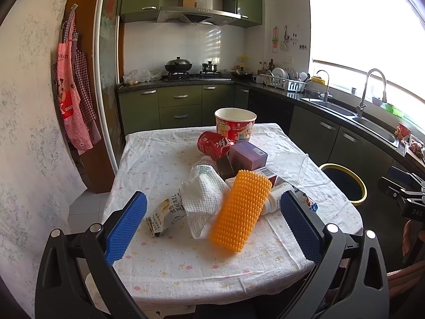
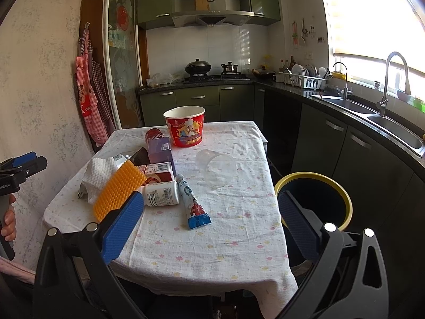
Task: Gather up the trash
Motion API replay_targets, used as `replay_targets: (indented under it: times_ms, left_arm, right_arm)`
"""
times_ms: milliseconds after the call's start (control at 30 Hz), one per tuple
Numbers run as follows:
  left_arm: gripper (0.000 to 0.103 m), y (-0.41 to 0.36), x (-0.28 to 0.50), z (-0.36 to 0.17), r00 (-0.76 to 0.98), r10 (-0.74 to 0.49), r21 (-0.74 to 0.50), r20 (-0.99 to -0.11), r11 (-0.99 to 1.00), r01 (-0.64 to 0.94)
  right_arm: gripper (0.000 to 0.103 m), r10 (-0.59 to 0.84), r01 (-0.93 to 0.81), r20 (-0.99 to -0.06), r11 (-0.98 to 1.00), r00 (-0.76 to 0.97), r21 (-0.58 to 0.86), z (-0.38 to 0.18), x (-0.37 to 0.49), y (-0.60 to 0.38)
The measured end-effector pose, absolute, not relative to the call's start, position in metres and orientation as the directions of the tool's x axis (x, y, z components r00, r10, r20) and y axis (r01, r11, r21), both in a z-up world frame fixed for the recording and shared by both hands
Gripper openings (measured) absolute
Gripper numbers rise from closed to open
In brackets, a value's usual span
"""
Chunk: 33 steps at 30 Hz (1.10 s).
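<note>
Trash lies on a table with a white cloth [image 1: 164, 260] [image 2: 233, 239]: a crumpled paper towel [image 1: 204, 199] [image 2: 99, 176], an orange spiky pad [image 1: 243, 210] [image 2: 118, 190], a snack wrapper [image 1: 163, 216], a white pill bottle [image 2: 160, 193], a blue tube [image 2: 192, 204], a clear plastic cup [image 1: 292, 164] [image 2: 216, 168], a red can [image 1: 213, 143], a purple box [image 1: 247, 155] [image 2: 159, 150] and a red paper bucket [image 1: 235, 123] [image 2: 185, 125]. My left gripper [image 1: 212, 228] is open above the near table edge. My right gripper [image 2: 209, 228] is open and empty.
A black bin with a yellow rim [image 1: 345, 183] [image 2: 316, 199] stands on the floor to the table's right. Kitchen counters with a sink [image 2: 393, 127] run along the right. A wall with hanging aprons [image 1: 74, 101] is on the left.
</note>
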<state>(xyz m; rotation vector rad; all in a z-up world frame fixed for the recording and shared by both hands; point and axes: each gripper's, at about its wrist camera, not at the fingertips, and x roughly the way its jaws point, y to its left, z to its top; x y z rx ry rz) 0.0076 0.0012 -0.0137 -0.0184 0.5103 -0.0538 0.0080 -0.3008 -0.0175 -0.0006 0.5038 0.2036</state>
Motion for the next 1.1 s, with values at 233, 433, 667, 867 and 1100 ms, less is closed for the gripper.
replay_targets:
  times_ms: [233, 433, 667, 867, 1100]
  left_arm:
    - [0.099, 0.0, 0.008, -0.016, 0.871, -0.055, -0.028, -0.488, 0.998, 0.048]
    - [0.099, -0.001, 0.012, -0.023, 0.864, -0.06, -0.029, -0.501, 0.998, 0.052]
    - [0.099, 0.001, 0.035, -0.024, 0.855, -0.073, -0.02, -0.513, 0.997, 0.073]
    - [0.099, 0.025, 0.085, -0.018, 0.857, -0.059, -0.062, -0.512, 0.998, 0.032]
    - [0.099, 0.04, 0.131, -0.019, 0.865, -0.075, -0.104, -0.496, 0.994, 0.027]
  right_arm:
    - [0.097, 0.193, -0.193, -0.481, 0.98, 0.855, 0.05, -0.019, 0.008, -0.3]
    - [0.097, 0.195, -0.194, -0.489, 0.98, 0.85, 0.053, -0.025, 0.011, -0.301]
    - [0.097, 0.218, -0.232, -0.524, 0.972, 0.824, 0.039, -0.019, 0.035, -0.294]
    - [0.097, 0.328, -0.343, -0.603, 0.935, 0.727, 0.094, 0.014, 0.121, -0.279]
    - [0.094, 0.258, -0.353, -0.755, 0.935, 0.603, 0.037, 0.039, 0.274, -0.239]
